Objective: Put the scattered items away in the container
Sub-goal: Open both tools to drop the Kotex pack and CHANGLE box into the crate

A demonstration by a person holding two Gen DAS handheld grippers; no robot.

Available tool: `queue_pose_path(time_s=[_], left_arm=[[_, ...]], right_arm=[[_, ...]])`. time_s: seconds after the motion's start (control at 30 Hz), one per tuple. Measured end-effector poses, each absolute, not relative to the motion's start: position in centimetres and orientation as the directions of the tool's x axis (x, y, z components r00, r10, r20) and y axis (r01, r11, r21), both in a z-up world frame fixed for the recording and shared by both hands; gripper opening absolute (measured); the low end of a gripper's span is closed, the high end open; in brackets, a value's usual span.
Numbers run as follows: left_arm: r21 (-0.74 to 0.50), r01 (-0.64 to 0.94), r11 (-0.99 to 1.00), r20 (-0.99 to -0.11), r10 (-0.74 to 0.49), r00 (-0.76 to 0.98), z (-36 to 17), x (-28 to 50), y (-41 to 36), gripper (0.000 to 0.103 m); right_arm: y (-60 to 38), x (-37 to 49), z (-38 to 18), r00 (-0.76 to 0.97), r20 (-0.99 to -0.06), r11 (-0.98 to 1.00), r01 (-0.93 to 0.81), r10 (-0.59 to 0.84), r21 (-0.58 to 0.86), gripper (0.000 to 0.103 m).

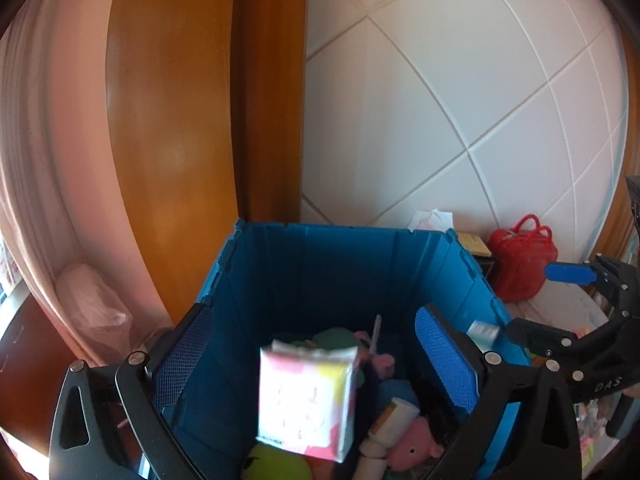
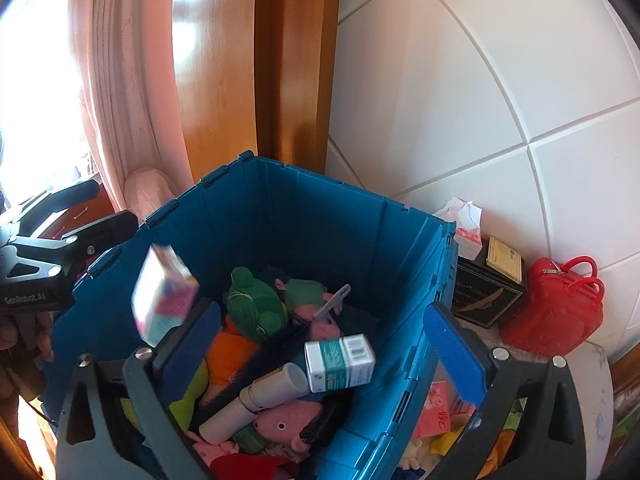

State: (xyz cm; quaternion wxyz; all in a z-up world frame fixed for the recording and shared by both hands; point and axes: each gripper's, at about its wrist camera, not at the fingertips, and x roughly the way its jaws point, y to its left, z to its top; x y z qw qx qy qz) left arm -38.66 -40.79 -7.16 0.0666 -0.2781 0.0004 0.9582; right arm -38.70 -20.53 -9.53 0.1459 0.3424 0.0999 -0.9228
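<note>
We see both claws, left (image 1: 312, 364) and right (image 2: 320, 354), spread over blue bin (image 2: 312, 216); toys (image 2: 256, 312) inside, two boxes (image 1: 306, 398) mid-air.

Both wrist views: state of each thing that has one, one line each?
left gripper: open, nothing between the pads.
right gripper: open, nothing gripped.
blue crate: open-topped, part filled with toys.
pink and white box: blurred, in mid-air over the crate.
green and white carton: loose, tilted, over the toys.
red bag: outside the crate, zipped.
tissue box: outside, tissue sticking out.
</note>
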Motion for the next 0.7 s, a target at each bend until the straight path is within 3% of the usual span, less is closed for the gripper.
queue_pose_path(time_s=[0.7], left_arm=[[0.014,-0.130,-0.991,-0.588,0.097,-0.803,-8.5,-36.7,-39.1,0.102]], right_arm=[[-18.9,-36.3,-9.7,-0.701,-0.669,-0.934,0.355,-0.247,-0.028,0.103]])
